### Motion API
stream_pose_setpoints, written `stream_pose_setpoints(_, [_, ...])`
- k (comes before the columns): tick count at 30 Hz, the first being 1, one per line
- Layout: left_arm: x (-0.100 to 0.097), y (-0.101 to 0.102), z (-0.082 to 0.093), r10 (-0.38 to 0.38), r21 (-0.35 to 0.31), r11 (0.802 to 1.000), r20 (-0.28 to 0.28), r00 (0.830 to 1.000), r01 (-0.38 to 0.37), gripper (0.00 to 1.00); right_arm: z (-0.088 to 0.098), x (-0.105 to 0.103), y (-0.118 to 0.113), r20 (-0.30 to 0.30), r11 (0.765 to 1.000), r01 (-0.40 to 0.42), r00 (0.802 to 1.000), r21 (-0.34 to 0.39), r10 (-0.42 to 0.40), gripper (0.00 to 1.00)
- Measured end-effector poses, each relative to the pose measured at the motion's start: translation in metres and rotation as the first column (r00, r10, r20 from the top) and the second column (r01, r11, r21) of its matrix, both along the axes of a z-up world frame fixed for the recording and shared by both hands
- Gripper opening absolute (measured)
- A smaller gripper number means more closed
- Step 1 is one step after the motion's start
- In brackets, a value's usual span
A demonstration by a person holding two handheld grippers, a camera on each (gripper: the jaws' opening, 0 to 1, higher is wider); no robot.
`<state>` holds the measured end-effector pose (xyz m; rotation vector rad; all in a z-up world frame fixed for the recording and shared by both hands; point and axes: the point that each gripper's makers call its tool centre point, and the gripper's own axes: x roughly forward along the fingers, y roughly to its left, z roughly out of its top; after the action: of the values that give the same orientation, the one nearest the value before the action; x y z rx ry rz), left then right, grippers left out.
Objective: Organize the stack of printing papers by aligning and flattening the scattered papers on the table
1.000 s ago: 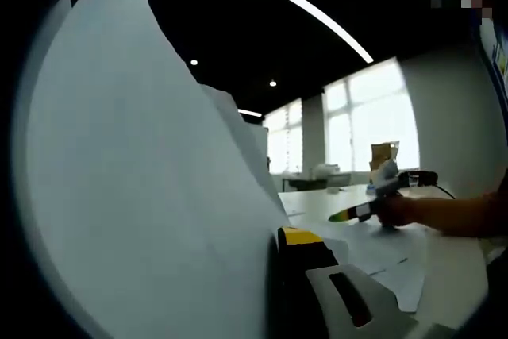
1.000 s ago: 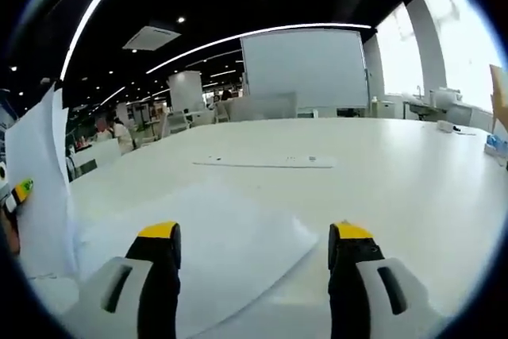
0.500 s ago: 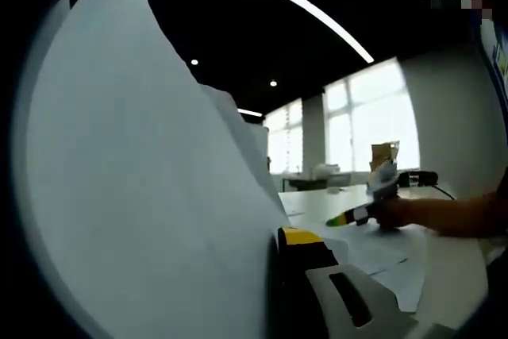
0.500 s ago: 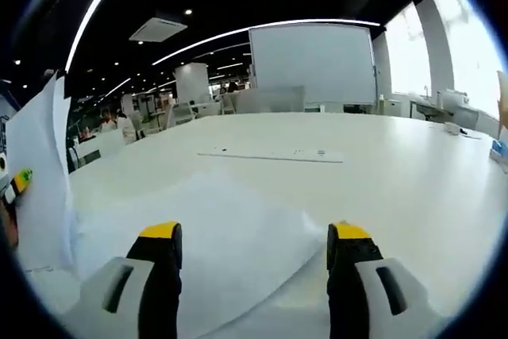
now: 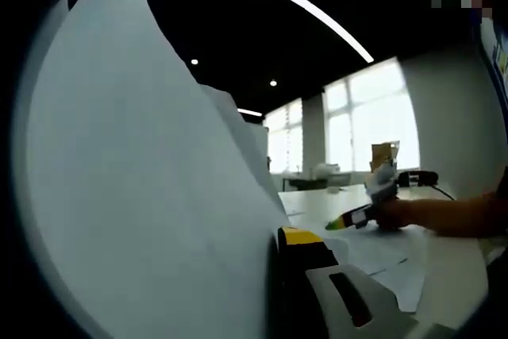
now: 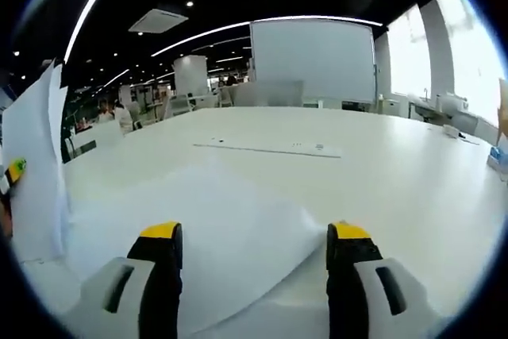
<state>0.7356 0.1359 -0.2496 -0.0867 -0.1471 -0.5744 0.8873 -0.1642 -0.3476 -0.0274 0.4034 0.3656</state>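
In the left gripper view, a sheaf of white printing paper sheets (image 5: 151, 196) is held upright and covers the left and centre of the frame, its upper edges stepped and uneven. The left hand-held gripper (image 5: 274, 275) is seen at the lower centre: one yellow-tipped black jaw is pressed against the right face of the sheaf, while the other jaw is hidden behind the paper, so the sheaf appears to be pinched between them. The same sheaf is seen standing on edge at the far left of the right gripper view.

More loose white paper sheets (image 6: 198, 236) lie flat on the white worktop (image 6: 413, 188), spreading across the lower centre of the right gripper view. The right hand-held gripper (image 6: 252, 244) is seen at the bottom of that frame with its two yellow-tipped jaws spread wide apart above these sheets, nothing being held between them. It is also seen at the centre right of the left gripper view, gripped by a person's hand (image 5: 394, 212) over the flat sheets.

A thin white strip (image 6: 270, 148) lies farther back on the worktop, upper centre. A large white board (image 6: 313, 61) stands beyond it.
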Motion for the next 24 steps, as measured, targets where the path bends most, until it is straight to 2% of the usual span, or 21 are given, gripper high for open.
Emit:
stream_pose_setpoints(10, [-0.0012,0.0003,0.0003,-0.002,-0.002,1.000,0.001,1.000,0.002,0.10,-0.0059,0.0006,-0.0004,-0.004,0.999,-0.004,1.000,-0.052,0.004,0.68])
stream_pose_setpoints(19, [-0.0013,0.0007,0.0013,-0.002,-0.004,1.000,0.003,1.000,0.002,0.10,-0.0064,0.0020,-0.0019,-0.007,0.999,0.000,1.000,-0.047,0.000,0.68])
stream_pose_setpoints(24, [-0.0007,0.0009,0.0012,0.000,-0.003,1.000,0.002,1.000,0.000,0.10,-0.0062,0.0010,-0.0004,-0.003,0.999,-0.009,1.000,-0.048,0.009,0.62])
